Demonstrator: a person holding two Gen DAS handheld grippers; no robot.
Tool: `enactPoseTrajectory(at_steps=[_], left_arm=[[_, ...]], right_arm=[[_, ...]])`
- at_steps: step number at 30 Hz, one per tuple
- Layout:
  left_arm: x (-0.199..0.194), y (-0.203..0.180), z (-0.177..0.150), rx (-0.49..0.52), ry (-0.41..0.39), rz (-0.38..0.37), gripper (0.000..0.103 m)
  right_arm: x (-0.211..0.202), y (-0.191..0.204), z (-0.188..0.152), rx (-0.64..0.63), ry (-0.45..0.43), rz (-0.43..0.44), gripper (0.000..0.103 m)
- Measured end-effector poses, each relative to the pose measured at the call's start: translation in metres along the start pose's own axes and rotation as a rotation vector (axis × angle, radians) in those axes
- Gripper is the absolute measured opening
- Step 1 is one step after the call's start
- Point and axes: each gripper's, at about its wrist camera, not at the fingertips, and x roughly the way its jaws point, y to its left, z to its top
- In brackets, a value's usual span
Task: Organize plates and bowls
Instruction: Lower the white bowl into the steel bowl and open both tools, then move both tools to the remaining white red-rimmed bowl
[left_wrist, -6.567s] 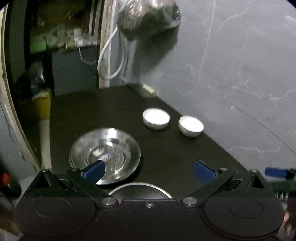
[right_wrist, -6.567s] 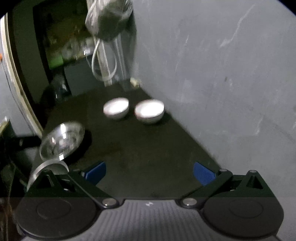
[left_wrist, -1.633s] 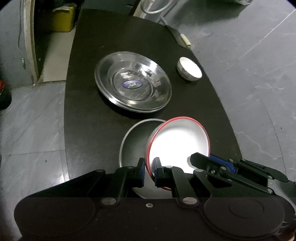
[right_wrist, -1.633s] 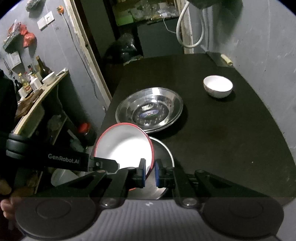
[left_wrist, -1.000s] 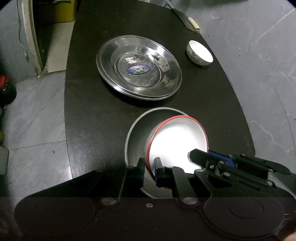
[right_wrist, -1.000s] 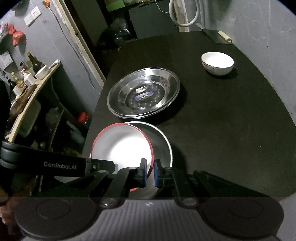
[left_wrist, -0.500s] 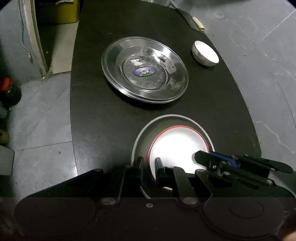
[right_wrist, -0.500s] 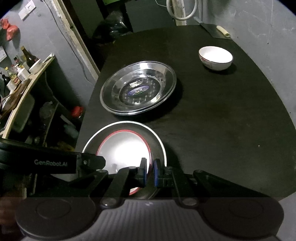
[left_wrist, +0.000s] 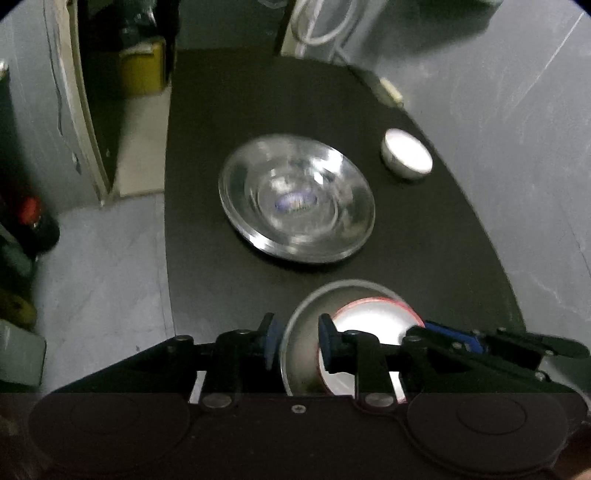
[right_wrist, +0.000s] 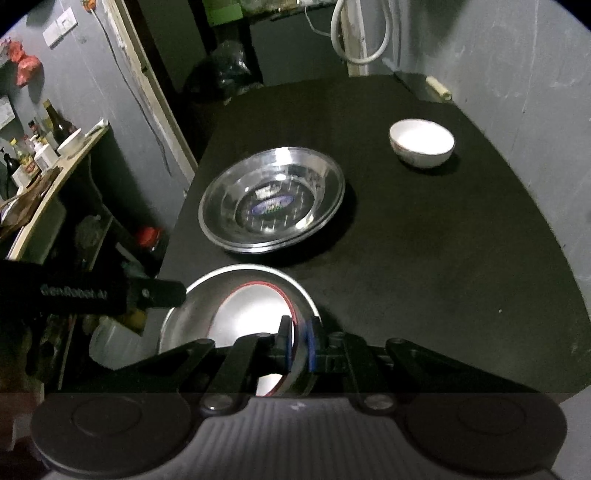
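Red-rimmed white plate (right_wrist: 251, 314) inside steel bowl (right_wrist: 207, 295)

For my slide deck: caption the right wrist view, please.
Right gripper clamps red-rimmed plate nested in steel bowl on black table.

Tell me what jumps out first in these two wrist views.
Nearest the cameras, a red-rimmed white plate lies nested inside a steel bowl at the table's near edge. The right gripper is shut on both their rims, while the left gripper has its jaws opening around the bowl's rim. Beyond them a big shiny steel plate sits mid-table, with a small white bowl far right near the wall.
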Motion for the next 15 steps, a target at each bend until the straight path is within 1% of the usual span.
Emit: enactPoseTrajectory(at_steps=[3,5,11,13,15], left_arm=[[-0.009,0.001,0.004,-0.002,-0.049,-0.007,0.033],[-0.011,-0.001,0.006,0.004,-0.067,-0.001,0.037],[-0.010,0.000,0.008,-0.001,-0.070,0.011,0.040],[-0.009,0.001,0.008,-0.006,-0.069,0.014,0.044],[-0.010,0.002,0.007,-0.007,-0.075,0.015,0.049]], right_arm=[[-0.006,-0.003,0.002,0.007,-0.037,0.003,0.012],[-0.005,-0.004,0.003,0.008,-0.037,0.005,0.012],[0.004,-0.005,0.004,0.015,0.003,0.017,0.011],[0.006,-0.004,0.004,0.012,0.018,0.026,0.012],[0.006,-0.004,0.004,0.009,0.012,0.023,0.013]])
